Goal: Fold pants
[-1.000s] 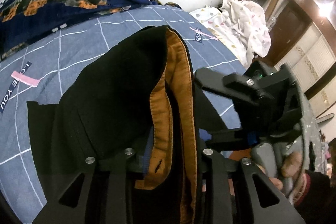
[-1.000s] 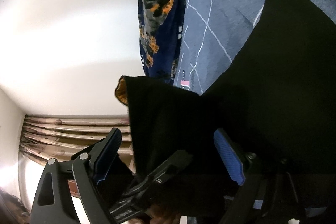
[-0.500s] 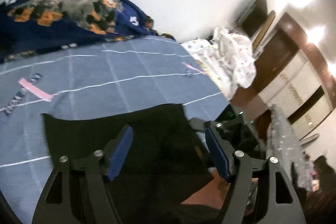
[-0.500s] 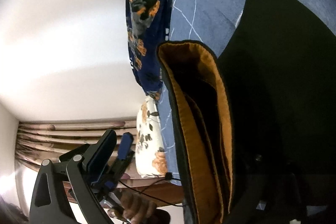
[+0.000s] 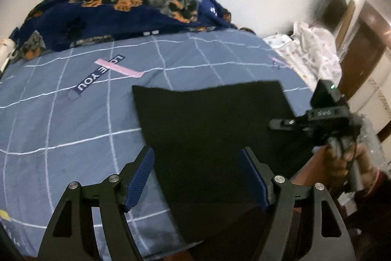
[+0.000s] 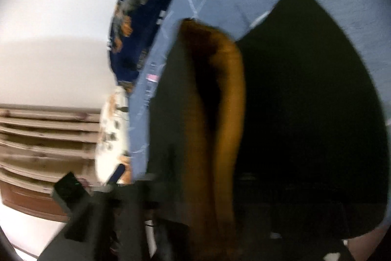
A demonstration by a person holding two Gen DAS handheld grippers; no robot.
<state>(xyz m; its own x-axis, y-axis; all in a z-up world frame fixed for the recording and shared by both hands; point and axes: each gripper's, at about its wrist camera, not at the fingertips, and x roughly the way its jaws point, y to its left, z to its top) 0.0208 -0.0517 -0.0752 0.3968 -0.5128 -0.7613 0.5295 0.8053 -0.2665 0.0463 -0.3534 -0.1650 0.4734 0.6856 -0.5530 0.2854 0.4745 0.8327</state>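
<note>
Black pants (image 5: 215,119) lie spread on the blue-grey checked bedsheet (image 5: 73,119). My left gripper (image 5: 198,177) hovers open over their near part, and its blue pads (image 5: 141,177) touch no cloth. At the right, a hand (image 5: 342,158) holds my right gripper (image 5: 281,125) with its tips at the pants' right edge. In the blurred right wrist view the orange-lined waistband (image 6: 220,114) stands up folded, running down between the closing jaws. Cloth hides those fingers.
A navy dog-print blanket (image 5: 122,11) is heaped along the bed's far side. A white spotted cloth (image 5: 315,50) lies past the right edge, with wooden doors (image 5: 361,45) behind it. A floral pillow (image 6: 112,138) sits at the bed's end.
My left gripper let go of the waistband, opened and drew back across the bed. My right gripper, open before, has closed on the orange-lined waistband and tilted.
</note>
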